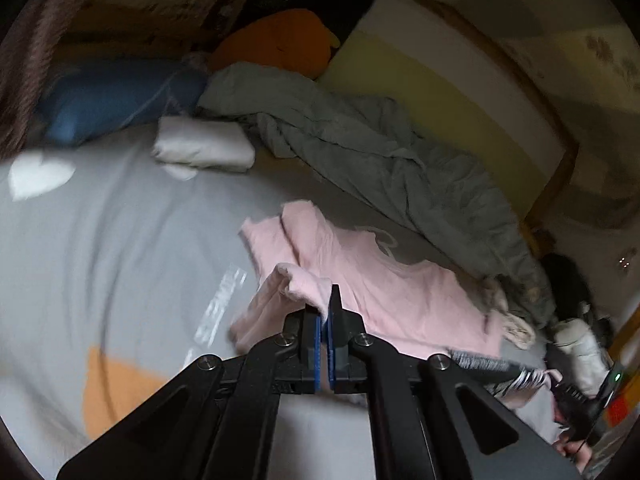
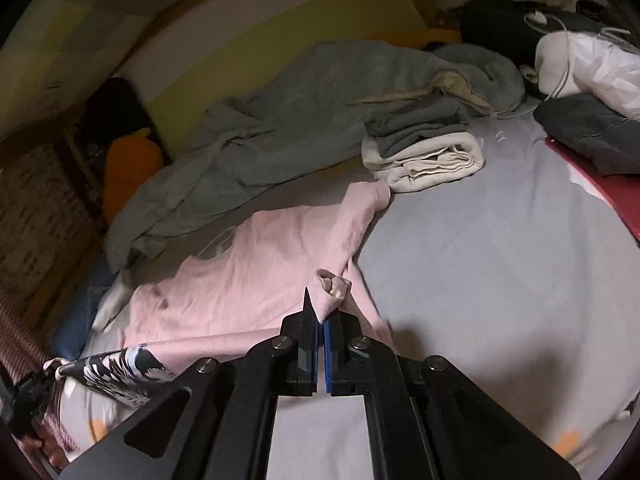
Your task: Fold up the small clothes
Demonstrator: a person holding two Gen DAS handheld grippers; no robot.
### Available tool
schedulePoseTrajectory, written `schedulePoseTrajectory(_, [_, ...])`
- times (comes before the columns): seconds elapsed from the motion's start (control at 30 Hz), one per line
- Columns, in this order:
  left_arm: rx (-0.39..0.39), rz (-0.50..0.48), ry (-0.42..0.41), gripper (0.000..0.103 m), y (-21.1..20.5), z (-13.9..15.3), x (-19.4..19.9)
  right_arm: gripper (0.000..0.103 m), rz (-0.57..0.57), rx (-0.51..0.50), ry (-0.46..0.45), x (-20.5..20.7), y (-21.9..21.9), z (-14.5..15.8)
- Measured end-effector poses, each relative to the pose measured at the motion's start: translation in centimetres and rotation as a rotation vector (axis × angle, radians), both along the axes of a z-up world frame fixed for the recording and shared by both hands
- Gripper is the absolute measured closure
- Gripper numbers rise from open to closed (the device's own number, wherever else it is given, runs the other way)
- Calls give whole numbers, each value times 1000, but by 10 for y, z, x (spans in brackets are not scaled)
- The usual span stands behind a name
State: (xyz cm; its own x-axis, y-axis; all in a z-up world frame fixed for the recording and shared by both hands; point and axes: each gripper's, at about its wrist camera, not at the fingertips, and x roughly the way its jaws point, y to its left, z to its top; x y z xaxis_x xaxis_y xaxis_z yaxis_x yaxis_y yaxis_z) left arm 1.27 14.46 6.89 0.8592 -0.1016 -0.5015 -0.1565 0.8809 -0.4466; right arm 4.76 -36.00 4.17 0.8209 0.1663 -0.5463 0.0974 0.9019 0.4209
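A small pink shirt [image 1: 372, 280] lies spread on the grey bedsheet [image 1: 120, 240]. My left gripper [image 1: 323, 312] is shut on a bunched edge of the shirt, and that corner is lifted off the sheet. In the right wrist view the same pink shirt [image 2: 248, 280] stretches away to the left, and my right gripper [image 2: 320, 318] is shut on another bunched edge of it, raised off the bedsheet [image 2: 500, 280]. A black-and-white printed patch [image 2: 120, 372] shows on the shirt's near edge. The other gripper [image 2: 28, 404] appears at the far left.
A rumpled grey blanket [image 1: 380, 152] lies along the far side. Folded white cloth [image 1: 204, 146] sits near a blue pillow [image 1: 116, 96] and an orange cushion [image 1: 280, 40]. A folded grey and cream stack [image 2: 424, 148], a dark garment [image 2: 592, 132] and a red item [image 2: 608, 196] lie at right.
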Motion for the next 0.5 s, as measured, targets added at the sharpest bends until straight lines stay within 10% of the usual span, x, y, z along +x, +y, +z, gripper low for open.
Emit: schedulePoseTrajectory(0.5, [102, -14, 228, 99, 3, -60, 129, 102, 20, -73, 139, 116, 23, -45])
